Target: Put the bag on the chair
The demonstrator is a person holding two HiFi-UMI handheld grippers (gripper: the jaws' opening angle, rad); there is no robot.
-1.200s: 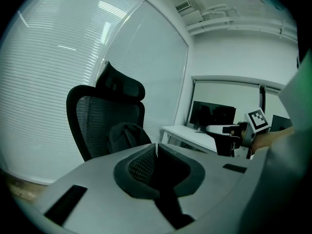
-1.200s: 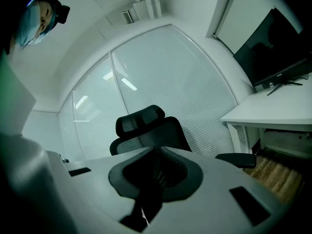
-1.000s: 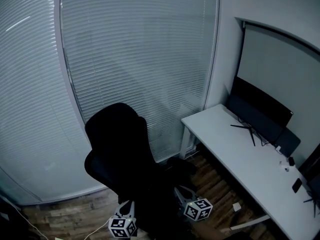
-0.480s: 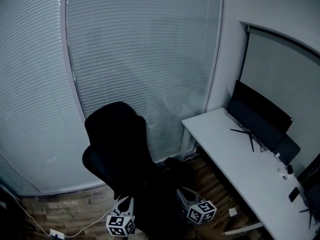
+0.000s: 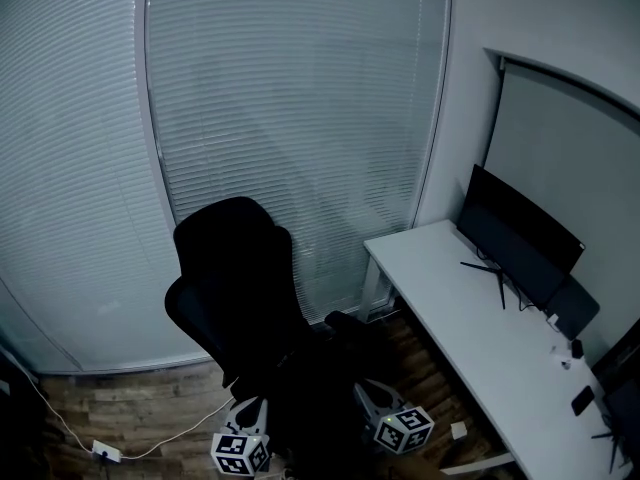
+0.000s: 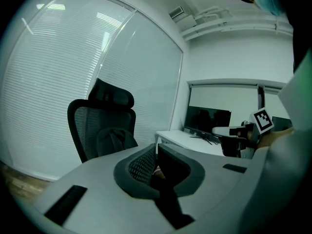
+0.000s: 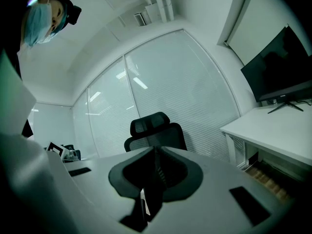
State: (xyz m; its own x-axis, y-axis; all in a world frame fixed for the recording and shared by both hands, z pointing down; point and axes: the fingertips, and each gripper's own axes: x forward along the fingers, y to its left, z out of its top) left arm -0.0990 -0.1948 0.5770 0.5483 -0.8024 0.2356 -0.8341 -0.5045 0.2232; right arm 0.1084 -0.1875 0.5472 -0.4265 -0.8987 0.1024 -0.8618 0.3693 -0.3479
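Blinds (image 5: 300, 118) cover the curved window wall behind everything. Wood floor (image 5: 130, 408) runs below them. A black office chair (image 5: 235, 268) stands in front of the blinds, its headrest and mesh back towards the window. The left gripper view shows a dark rounded pad (image 6: 114, 139) low on its backrest.

A long white bench (image 5: 450, 308) stands to the right of the chair, near it but apart. A dark monitor (image 5: 520, 233) stands on its far side, with a few small dark items beyond it that are too small to name.

The bag (image 5: 320, 418) is black. It hangs low in the head view between the two grippers, in front of the chair seat and not on it. Its outline is hard to separate from the chair's dark shape.

The left gripper (image 6: 157, 150) has its fingers (image 6: 140, 168) closed on a thin dark strap of the bag, which trails down to the right. The right gripper (image 7: 156, 152) likewise has its fingers (image 7: 175, 172) pinched together on a dark strap, which trails down to the left.

A white power block (image 5: 105, 453) with its cable lies on the floor at lower left.
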